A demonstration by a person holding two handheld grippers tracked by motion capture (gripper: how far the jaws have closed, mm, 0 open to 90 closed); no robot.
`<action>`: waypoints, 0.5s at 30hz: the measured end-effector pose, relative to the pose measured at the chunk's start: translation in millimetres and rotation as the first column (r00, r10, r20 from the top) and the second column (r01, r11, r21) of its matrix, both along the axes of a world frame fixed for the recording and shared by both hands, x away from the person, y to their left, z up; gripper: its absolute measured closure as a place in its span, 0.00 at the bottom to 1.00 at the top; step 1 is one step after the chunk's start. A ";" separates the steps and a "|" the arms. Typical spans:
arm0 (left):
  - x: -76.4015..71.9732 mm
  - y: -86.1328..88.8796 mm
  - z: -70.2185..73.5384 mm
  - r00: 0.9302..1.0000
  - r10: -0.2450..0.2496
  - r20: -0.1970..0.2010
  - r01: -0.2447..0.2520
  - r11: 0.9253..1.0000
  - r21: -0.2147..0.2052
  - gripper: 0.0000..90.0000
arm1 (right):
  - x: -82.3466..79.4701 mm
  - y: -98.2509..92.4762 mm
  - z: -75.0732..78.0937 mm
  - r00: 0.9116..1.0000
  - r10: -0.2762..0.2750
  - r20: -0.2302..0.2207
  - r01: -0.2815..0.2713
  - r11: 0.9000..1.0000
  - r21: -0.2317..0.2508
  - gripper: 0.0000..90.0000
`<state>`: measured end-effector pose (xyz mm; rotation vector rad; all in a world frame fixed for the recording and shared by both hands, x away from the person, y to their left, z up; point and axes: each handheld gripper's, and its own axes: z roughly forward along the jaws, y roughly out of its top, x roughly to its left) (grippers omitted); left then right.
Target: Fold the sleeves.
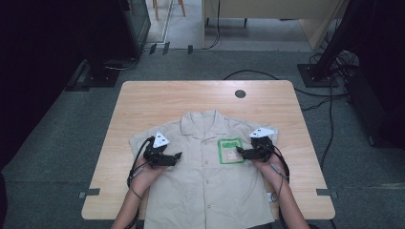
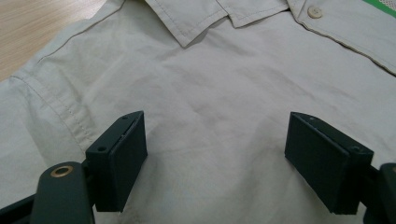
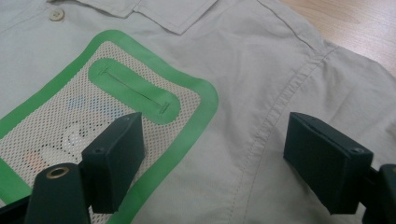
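Here, a beige short-sleeved shirt (image 1: 205,171) lies flat and face up on the desk (image 1: 143,102), buttoned, its hem reaching the near edge and its collar (image 1: 204,121) well short of the far edge. Its long axis runs from the near edge toward the far edge, collar pointing away from the person, sleeves spread toward the left and right edges. A green-bordered mesh pocket (image 1: 230,150) sits on the chest on the person's right side.

The left hand-held gripper (image 1: 174,156) hovers over the shirt's left chest, jaws spread wide with nothing between them; the left gripper view shows plain cloth (image 2: 210,107) between them. The right hand-held gripper (image 1: 240,152) hangs over the pocket's edge, jaws likewise apart and empty, and the right gripper view shows the shoulder seam (image 3: 280,107) running between them.

The step in hand looks like taking hold of the shirt on both sides, probably to fold it. To do it well, each hand-held gripper should come down onto the cloth and pinch a small ridge of the top layer only, at matching heights on either side of the button line, so the shirt lifts evenly and does not skew.
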<state>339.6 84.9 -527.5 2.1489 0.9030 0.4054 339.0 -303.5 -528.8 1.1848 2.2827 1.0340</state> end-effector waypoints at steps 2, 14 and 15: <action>0.0 0.0 0.0 1.000 -0.001 0.000 0.001 1.000 0.001 0.22 | 0.0 0.0 -0.1 1.000 0.001 -0.001 -0.001 1.000 0.002 0.21; -0.5 0.4 -0.1 1.000 0.012 0.001 -0.012 1.000 -0.001 0.22 | -1.1 0.8 -0.1 1.000 -0.018 -0.001 0.018 1.000 0.000 0.21; -0.5 0.4 -0.1 1.000 0.012 0.001 -0.012 1.000 -0.001 0.22 | -1.1 0.7 -0.1 1.000 -0.018 -0.001 0.018 1.000 -0.001 0.21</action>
